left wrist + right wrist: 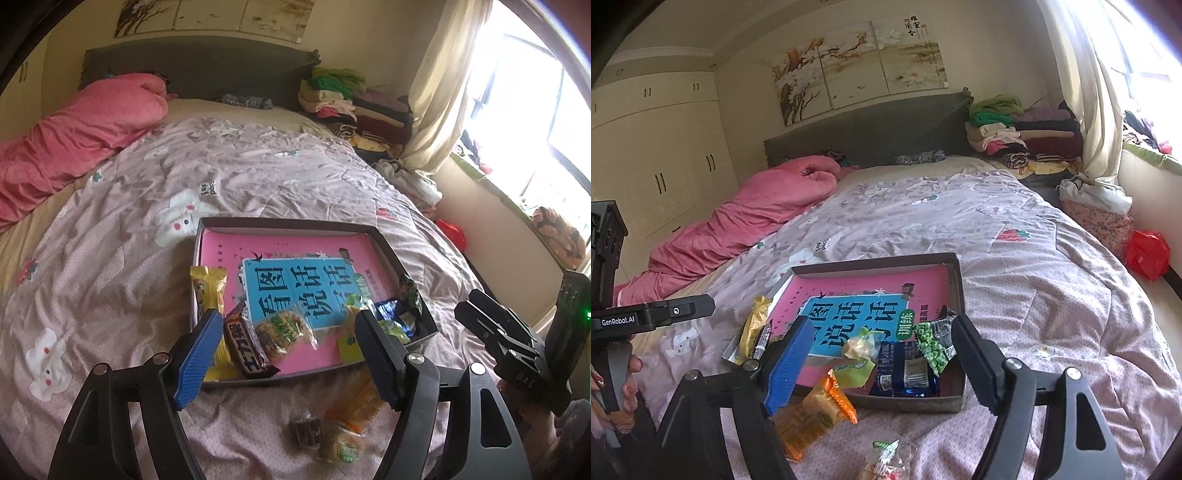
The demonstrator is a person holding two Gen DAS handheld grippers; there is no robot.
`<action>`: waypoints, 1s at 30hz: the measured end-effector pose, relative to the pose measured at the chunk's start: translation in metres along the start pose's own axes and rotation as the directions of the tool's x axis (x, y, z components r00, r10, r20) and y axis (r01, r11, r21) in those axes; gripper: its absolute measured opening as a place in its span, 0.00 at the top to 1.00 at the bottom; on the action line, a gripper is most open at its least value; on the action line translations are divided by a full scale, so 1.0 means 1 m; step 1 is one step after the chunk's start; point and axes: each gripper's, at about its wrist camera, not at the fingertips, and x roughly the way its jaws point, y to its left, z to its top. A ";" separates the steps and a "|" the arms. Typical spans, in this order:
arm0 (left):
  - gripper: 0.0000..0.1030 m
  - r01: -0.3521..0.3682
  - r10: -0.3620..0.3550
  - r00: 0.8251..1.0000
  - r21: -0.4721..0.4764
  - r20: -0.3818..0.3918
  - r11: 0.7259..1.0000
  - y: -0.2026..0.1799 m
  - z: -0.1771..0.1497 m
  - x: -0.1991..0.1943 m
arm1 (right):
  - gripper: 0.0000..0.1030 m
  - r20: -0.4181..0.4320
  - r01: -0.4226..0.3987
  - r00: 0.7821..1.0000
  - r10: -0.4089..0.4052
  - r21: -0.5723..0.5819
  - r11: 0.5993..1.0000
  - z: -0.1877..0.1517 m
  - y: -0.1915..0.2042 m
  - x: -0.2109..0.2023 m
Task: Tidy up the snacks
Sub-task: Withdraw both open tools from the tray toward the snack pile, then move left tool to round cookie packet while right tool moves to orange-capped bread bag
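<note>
Snacks half-boxed: both your left gripper (291, 347) and right gripper (882, 358) gape empty above the shallow brown cardboard tray (388, 242), so drop onto the orange crinkly wafer packet (812, 413) at six o'clock.

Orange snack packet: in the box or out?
Out. The orange snack packet lies on the bedspread just outside the box, at its near edge.

Daylight floods in from the window (535, 122) at right, blown out to white glare in both views. Room evenly bright, shadows soft. Strong fisheye bending and dark vignette at corners. Nearest snacks on the bedspread (1052, 295) look blurred.
</note>
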 end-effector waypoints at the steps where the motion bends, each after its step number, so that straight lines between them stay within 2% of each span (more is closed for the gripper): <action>1: 0.26 0.000 0.000 1.000 0.002 -0.004 1.000 0.000 -0.001 -0.001 | 0.25 -0.002 -0.002 1.000 0.002 0.001 1.000 -0.001 0.001 -0.001; 30: 0.26 0.017 -0.002 0.992 0.120 -0.125 0.993 -0.031 -0.053 -0.010 | 0.23 -0.088 -0.046 0.995 0.049 0.030 0.998 -0.023 0.016 -0.019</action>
